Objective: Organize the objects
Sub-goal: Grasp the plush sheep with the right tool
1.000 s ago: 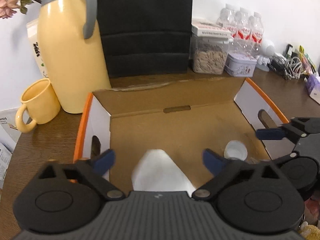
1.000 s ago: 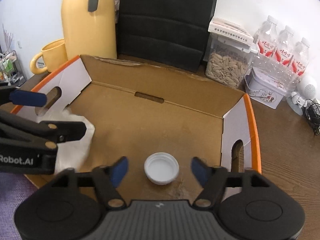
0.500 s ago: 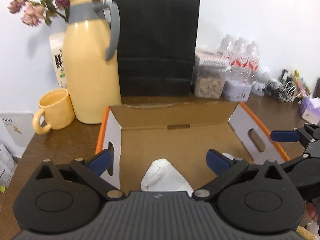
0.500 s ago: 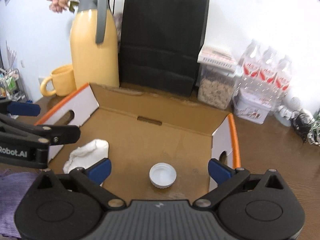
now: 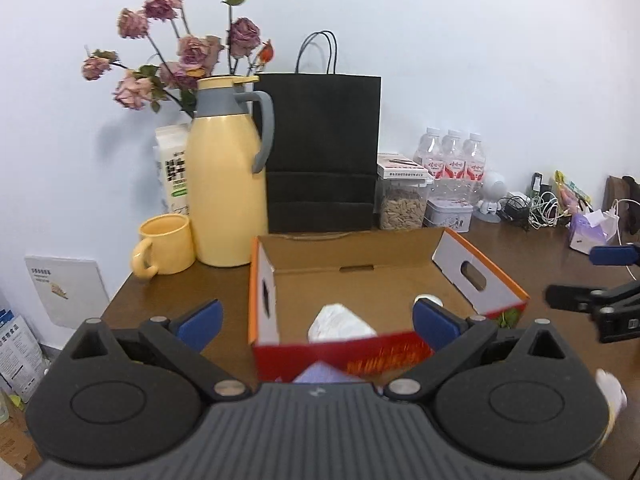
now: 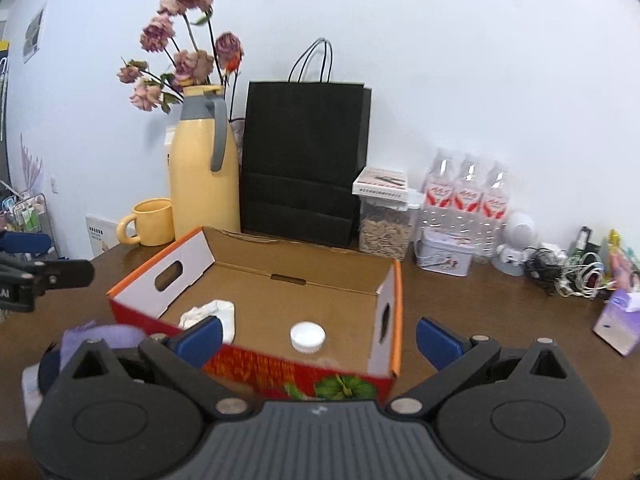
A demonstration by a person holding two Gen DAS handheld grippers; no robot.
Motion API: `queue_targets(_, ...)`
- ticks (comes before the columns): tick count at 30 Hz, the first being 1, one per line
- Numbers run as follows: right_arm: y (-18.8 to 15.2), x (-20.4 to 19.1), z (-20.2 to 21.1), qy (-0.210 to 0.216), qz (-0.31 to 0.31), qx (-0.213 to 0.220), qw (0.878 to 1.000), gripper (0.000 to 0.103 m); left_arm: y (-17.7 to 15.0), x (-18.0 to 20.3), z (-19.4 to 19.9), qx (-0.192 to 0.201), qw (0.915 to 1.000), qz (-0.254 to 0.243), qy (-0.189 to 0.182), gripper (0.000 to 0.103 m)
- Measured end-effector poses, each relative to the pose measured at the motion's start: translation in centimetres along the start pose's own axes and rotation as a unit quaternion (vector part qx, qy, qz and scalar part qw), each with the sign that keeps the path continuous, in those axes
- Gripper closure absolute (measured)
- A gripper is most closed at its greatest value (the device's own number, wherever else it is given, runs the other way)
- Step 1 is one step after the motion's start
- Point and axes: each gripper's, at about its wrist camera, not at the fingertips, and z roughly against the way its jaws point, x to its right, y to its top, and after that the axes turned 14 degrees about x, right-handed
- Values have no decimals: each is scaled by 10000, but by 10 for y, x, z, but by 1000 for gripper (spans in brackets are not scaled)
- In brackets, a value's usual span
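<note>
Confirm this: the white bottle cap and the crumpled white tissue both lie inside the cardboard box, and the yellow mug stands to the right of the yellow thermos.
Wrong on the mug. The right wrist view shows the yellow mug standing left of the yellow thermos. The white bottle cap and crumpled white tissue do lie inside the cardboard box.

Brown box point(image 6: 304, 300) w/ orange rim; white cap point(image 6: 307, 336); yellow jug point(image 6: 199, 176).

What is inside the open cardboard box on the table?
The cardboard box holds a crumpled white tissue and a white bottle cap. Its near wall hides the front strip of the floor.
</note>
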Motion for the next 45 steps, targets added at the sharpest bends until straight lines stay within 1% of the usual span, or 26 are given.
queue_targets(3, -11, 0, 30, -19, -2, 89, 10000, 0, -11, -8, 20, -24, 9999, 97, 79, 0)
queue_targets(8, -39, -2, 65, -70, -68, 105, 9999, 0, -42, -25, 41, -333, 9986, 333, 241, 0)
queue_targets(13, -77, -8, 85, -169, -121, -3, 9998, 0, -72, -45, 55, -553, 9951, 600, 552, 0)
queue_targets(16, -93, -9, 93, -243, -262, -34, 9994, 0, -84, -55, 62, -616, 9926, 783, 698, 0)
queue_targets(18, -100, -9, 96, -294, -315, -30, 9991, 0, -87, -61, 65, -620, 9911, 920, 729, 0)
queue_targets(23, -105, -6, 92, -342, -264, -99, 9990, 0, -88, -62, 66, -627, 9911, 897, 756, 0)
queue_targets(26, -108, -5, 84, -301, -182, -197, 9992, 0, -89, -61, 63, -674, 9909, 902, 736, 0)
queue_targets(33, -112, -5, 55, -144, 389, -644, 9971, 0, -92, -60, 59, -772, 9905, 871, 734, 0)
queue_targets(35, -112, -2, 47, -30, 450, -755, 9961, 0, -94, -59, 58, -810, 9899, 893, 741, 0)
queue_targets(36, -114, 0, 43, 10, 435, -825, 9956, 1, -94, -59, 57, -828, 9897, 900, 742, 0)
queue_targets(37, -115, 3, 39, 52, 404, -886, 9952, 6, -95, -59, 57, -838, 9896, 902, 739, 0)
queue_targets(38, -117, 5, 36, 98, 348, -927, 9950, 13, -95, -59, 56, -847, 9896, 899, 738, 0)
queue_targets(40, -119, 8, 32, 103, 291, -994, 9946, 22, -95, -59, 56, -851, 9897, 888, 728, 0)
queue_targets(43, -121, 8, 31, 171, 290, -1012, 9943, 28, -94, -57, 55, -848, 9900, 880, 708, 0)
queue_targets(45, -123, 7, 29, 213, 312, -1039, 9939, 28, -94, -57, 54, -857, 9899, 876, 711, 0)
